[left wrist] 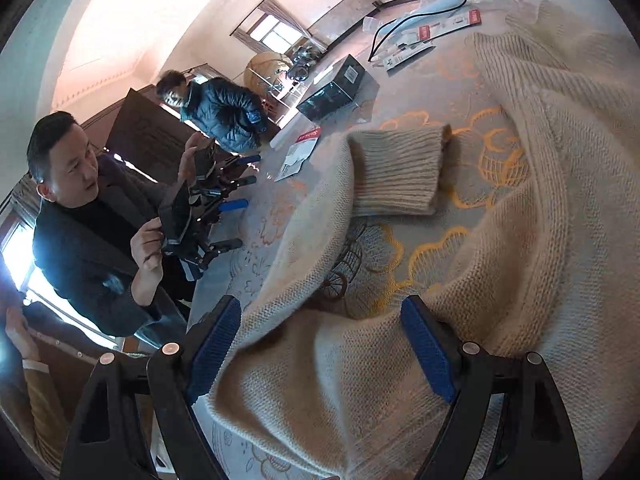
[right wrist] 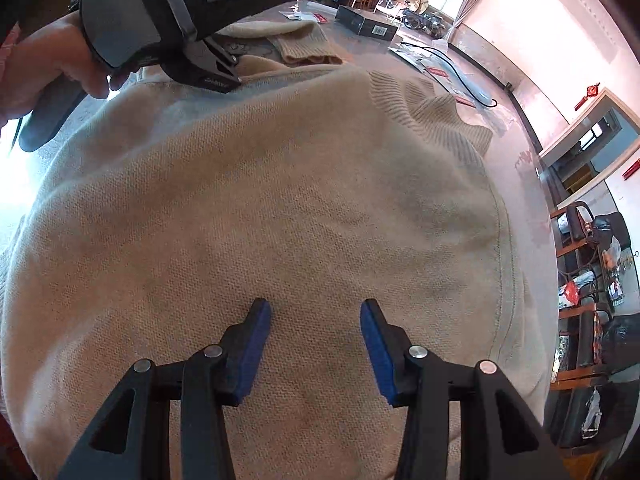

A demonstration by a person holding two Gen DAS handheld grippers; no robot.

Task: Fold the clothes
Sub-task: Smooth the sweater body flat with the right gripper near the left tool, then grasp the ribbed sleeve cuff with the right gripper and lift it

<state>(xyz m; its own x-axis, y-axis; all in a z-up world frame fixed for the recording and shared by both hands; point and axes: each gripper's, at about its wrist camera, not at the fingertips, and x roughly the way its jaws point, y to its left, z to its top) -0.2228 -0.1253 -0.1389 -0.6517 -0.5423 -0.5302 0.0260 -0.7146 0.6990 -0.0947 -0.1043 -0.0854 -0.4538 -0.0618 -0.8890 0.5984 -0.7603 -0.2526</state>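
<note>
- Sweater [left wrist: 532,208]: one cream knit garment, spread over the patterned table [left wrist: 460,80] and filling the lower right of the left wrist view and most of the right wrist view.
- One ribbed cuff [left wrist: 396,168] lies folded at the centre of the left wrist view, resting on the table.
- Left gripper [left wrist: 320,344]: two blue-padded fingers spread apart at the bottom of the frame, with sweater fabric lying between them, not pinched.
- Right gripper [right wrist: 316,344]: two fingers parted over the flat sweater body, holding nothing.
- Two people stand at the left of the left wrist view; the nearer man [left wrist: 80,208] holds other grippers.
- One black box [left wrist: 336,88] and one black cable [left wrist: 416,12] sit in the upper part of the frame.
</note>
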